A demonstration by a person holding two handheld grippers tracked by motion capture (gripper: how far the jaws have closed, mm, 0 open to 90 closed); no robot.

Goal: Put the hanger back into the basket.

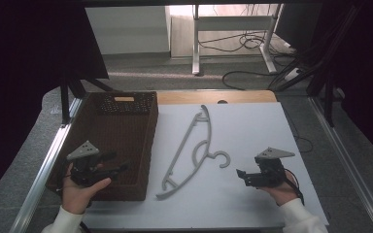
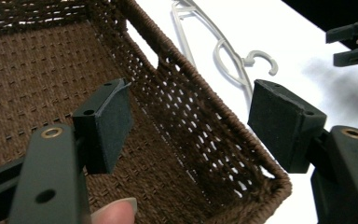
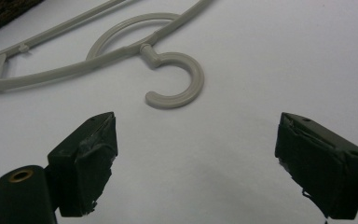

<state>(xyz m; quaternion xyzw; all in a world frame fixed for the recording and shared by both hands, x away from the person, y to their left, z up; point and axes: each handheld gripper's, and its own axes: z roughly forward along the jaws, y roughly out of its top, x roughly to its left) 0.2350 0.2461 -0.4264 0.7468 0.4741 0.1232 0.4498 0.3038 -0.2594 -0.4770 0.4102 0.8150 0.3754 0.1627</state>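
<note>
both claws stand wide with nothing between their pads. from the high view, my left claw (image 1: 121, 162) hovers over the near end of the brown woven basket (image 1: 108, 127), and my right claw (image 1: 240, 175) sits low over the white table (image 1: 252, 131). beyond the table's far edge lie grey floor, a desk frame and loose cables; the sides of the room are dark and hard to make out. the grey hanger (image 1: 190, 153) lies flat between basket and right claw, its hook turned toward that claw.

along my left claw (image 2: 191, 123), the basket's (image 2: 37, 74) weave lies below, its right rim running between the pads; the hanger (image 2: 223, 56) lies past it, its top end cut off.

along my right claw (image 3: 196, 158), the hanger's (image 3: 175, 77) hook lies just ahead on bare white table (image 3: 284, 56), apart from both pads; its arms run out of frame.
</note>
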